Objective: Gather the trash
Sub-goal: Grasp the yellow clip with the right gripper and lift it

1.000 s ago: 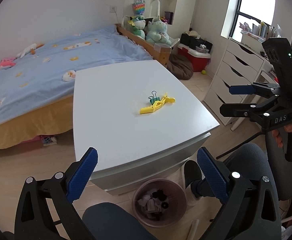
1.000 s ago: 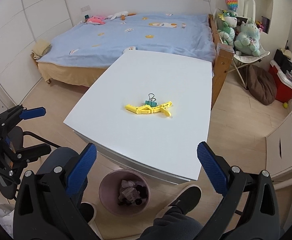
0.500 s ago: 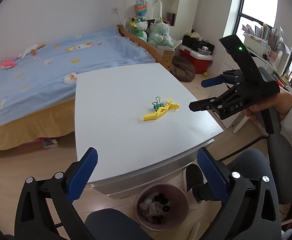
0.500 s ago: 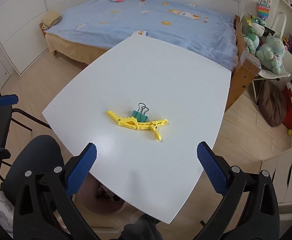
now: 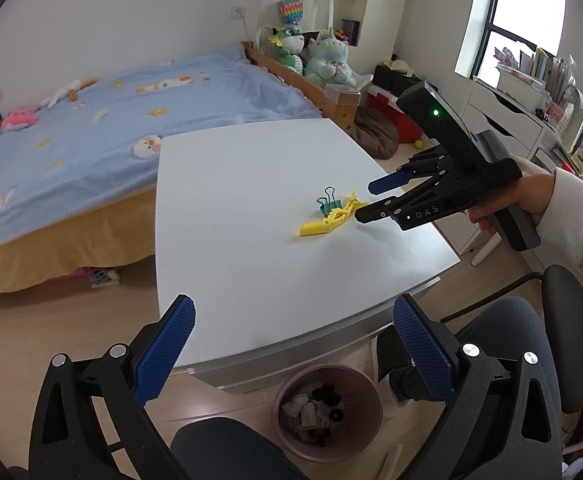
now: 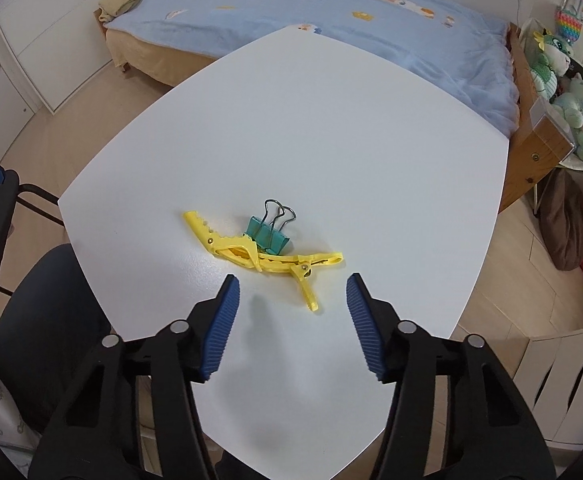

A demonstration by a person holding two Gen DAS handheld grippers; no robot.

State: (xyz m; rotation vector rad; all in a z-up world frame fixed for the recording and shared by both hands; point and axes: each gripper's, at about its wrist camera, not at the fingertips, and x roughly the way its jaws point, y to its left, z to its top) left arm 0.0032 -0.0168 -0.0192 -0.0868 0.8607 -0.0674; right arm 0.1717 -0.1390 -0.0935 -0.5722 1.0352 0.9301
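Right gripper [image 6: 289,300] released, blue pads [image 6: 223,320] spread wide, poised low over the white tabletop [image 6: 311,128] with the tips just short of the yellow clips [image 6: 259,254]. Also seen from the left wrist view as a black tool [image 5: 375,200] held in the right hand [image 5: 507,200], reaching in from the tabletop's right edge, lower fingertip almost touching the near end of the yellow clips [image 5: 329,222]; contact not certain. Green light lit on its housing.

Two yellow plastic clips lying flat and overlapping, end to end in a shallow line, toward the right-hand side of the tabletop [image 5: 231,200], well in from every edge. Teal binder clip [image 6: 269,232] touching their far side, resting partly on them, wire handles tipped up toward the bed [image 6: 291,12]. Same binder clip [image 5: 327,204] visible beyond the yellow pair in the left wrist view.

Left gripper [image 5: 291,344] released too, jaws wide apart, hanging off the near edge of the tabletop, well apart from the clips and holding nothing.

Pink waste bin [image 5: 327,412] on the floor below the near edge, just under the tabletop's front, already containing crumpled scraps and dark bits. Dark chair seat [image 5: 227,452] at the bottom of that view, person's knee beside the bin.
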